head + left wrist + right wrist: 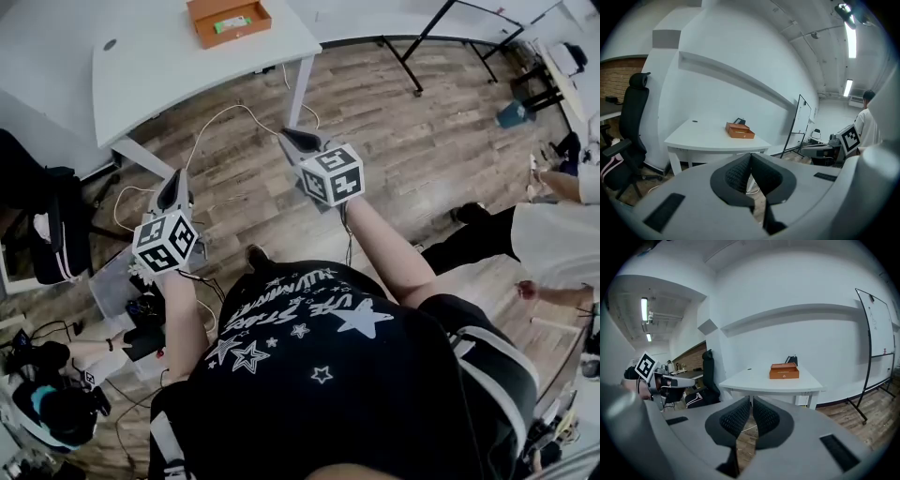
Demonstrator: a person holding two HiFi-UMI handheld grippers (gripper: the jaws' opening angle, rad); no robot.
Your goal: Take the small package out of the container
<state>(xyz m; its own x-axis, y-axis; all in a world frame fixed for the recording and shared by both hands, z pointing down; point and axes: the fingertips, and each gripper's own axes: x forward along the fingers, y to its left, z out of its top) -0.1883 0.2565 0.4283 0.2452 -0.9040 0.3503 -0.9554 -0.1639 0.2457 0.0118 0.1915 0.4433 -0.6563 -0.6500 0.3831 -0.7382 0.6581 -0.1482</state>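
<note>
In the head view the person stands on the wooden floor, well apart from the white bench [187, 70]. On it sits the orange container [228, 21], and the small green package [232, 23] lies inside. The left tool [174, 183] and right tool [292, 141] both point towards the bench, neither near it. A white cable [220, 114] trails across the floor between; I judge it a tripping risk on the way in.

In the left gripper view the left tool's [751, 157] pads meet, gripping nothing. The container [739, 131] sits far ahead on the bench [703, 139].

In the right gripper view the right tool [751, 401] is closed to a sliver, empty. The container [784, 371] shows only its side; the package is hidden. The tray looks light and shallow, so an unsteadied pick may drag it along, and arriving with jaws closed would knock it.
</note>
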